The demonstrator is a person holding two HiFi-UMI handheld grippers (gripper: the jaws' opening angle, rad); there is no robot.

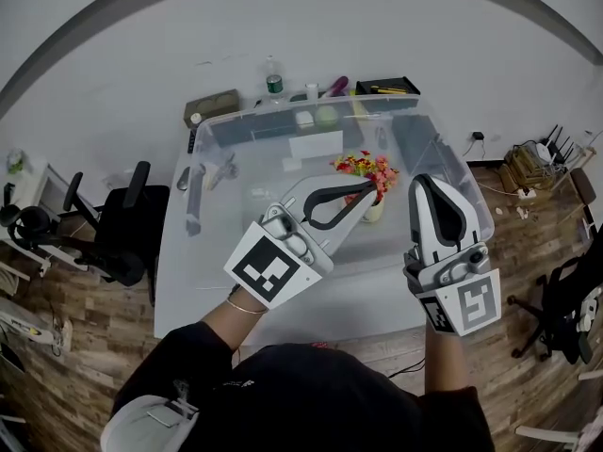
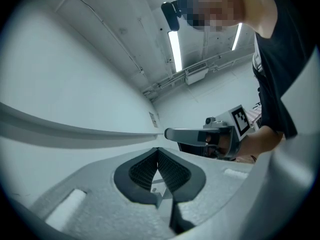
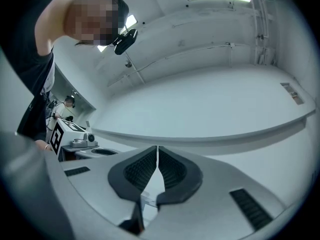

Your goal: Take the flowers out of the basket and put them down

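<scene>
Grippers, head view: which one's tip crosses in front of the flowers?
The left gripper: its tip overlaps the flowers, while the right gripper points up beside them, to their right.

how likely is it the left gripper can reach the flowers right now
Probably yes, with changes. The left gripper hovers close to the flowers in the clear bin, with nothing visibly between. But its jaws are shut and it tilts upward, so it must open and tip down first.
</scene>
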